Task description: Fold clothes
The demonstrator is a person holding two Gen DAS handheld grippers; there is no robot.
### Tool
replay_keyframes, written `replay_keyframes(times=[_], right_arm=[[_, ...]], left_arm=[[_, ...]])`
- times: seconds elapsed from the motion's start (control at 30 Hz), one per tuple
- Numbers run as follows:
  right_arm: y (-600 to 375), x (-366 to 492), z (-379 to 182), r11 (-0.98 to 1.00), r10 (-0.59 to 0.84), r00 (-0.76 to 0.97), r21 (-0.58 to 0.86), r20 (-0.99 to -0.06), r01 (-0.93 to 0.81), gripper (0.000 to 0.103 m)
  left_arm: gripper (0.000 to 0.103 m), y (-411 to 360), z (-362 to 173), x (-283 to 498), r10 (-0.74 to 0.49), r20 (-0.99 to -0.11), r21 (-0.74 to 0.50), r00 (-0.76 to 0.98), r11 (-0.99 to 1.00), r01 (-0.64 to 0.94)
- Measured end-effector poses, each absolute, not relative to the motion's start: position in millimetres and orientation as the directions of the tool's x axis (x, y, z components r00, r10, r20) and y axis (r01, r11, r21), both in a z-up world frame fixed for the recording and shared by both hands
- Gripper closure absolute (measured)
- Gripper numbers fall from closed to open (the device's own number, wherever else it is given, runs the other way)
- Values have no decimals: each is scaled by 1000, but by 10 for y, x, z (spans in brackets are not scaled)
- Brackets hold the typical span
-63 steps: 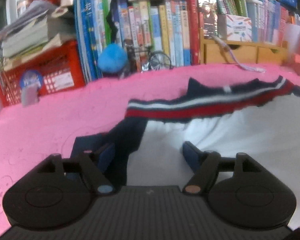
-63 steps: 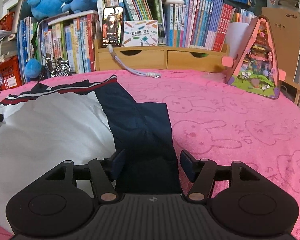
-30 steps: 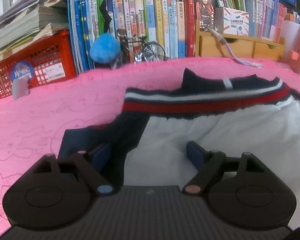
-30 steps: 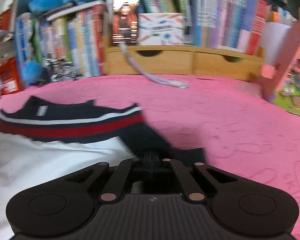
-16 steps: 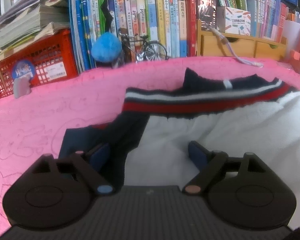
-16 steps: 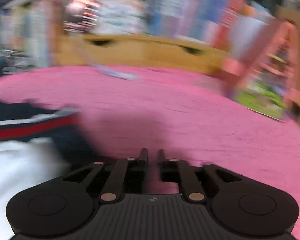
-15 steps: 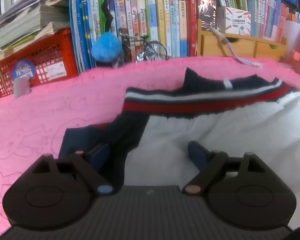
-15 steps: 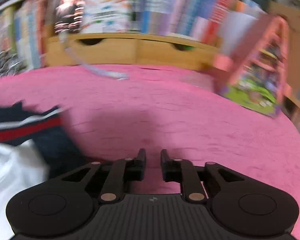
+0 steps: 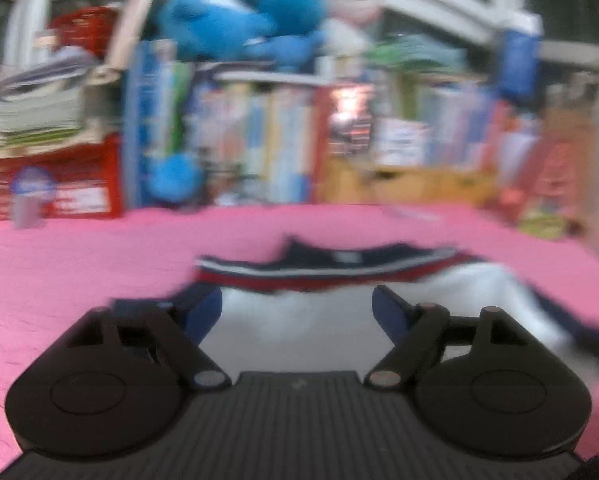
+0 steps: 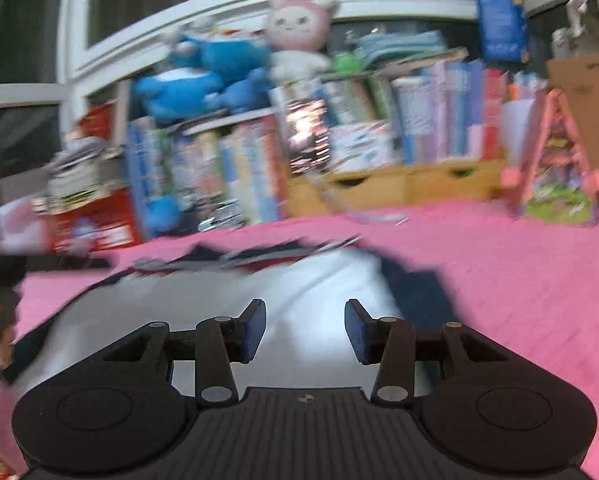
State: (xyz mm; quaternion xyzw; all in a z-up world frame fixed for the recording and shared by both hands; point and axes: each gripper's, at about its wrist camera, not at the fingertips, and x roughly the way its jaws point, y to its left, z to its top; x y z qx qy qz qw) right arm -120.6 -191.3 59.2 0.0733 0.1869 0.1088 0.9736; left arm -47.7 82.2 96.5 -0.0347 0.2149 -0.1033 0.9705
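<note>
A white garment with navy sleeves and a navy, white and red striped hem lies on the pink blanket. My left gripper is open and empty above its near left part. In the right wrist view the same garment lies in front of my right gripper, which is open and empty above the white cloth. A navy sleeve lies at the garment's right. Both views are blurred by motion.
Shelves of books with plush toys line the back. A red crate stands at the back left, wooden drawers at the back middle, a pink toy house at the right.
Both grippers have lifted and pulled back, so more of the shelves shows. My right gripper, shut half a second ago, now stands open over the white cloth. The left stays open.
</note>
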Motion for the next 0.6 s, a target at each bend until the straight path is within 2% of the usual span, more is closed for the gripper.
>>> replay_keyframes(times=[0.03, 0.1, 0.2, 0.27, 0.33, 0.4, 0.43, 0.53, 0.6], right_arm=[[-1814, -1264, 539, 963, 251, 900, 191, -357, -193, 58], [-1639, -1335, 450, 955, 281, 882, 205, -379, -216, 58], [-1406, -1391, 350, 946, 319, 856, 189, -406, -263, 55], [-1298, -1450, 309, 950, 312, 862, 155, -399, -272, 50], [-1223, -1511, 269, 956, 295, 873, 118, -389, -270, 50], [-1165, -1557, 244, 953, 304, 871, 109, -387, -284, 50], [-1136, -1578, 235, 951, 308, 869, 104, -386, -291, 50], [-1010, -1600, 235, 951, 305, 867, 73, -395, -301, 54], [-934, -1563, 188, 954, 291, 861, 61, -416, -293, 60]], left_arm=[[22, 750, 971, -550, -272, -418, -134, 867, 962, 237], [38, 596, 945, -662, -377, -446, -178, 811, 926, 332], [38, 334, 795, -697, -448, -525, -189, 724, 891, 414], [40, 215, 705, -665, -434, -564, -158, 702, 892, 424], [42, 155, 633, -593, -418, -601, -154, 681, 897, 415], [60, 112, 583, -520, -410, -628, -160, 661, 900, 406], [63, 91, 561, -487, -407, -641, -161, 651, 900, 404], [65, 38, 558, -464, -395, -668, -140, 631, 899, 414], [65, 4, 529, -458, -377, -684, -123, 624, 903, 412]])
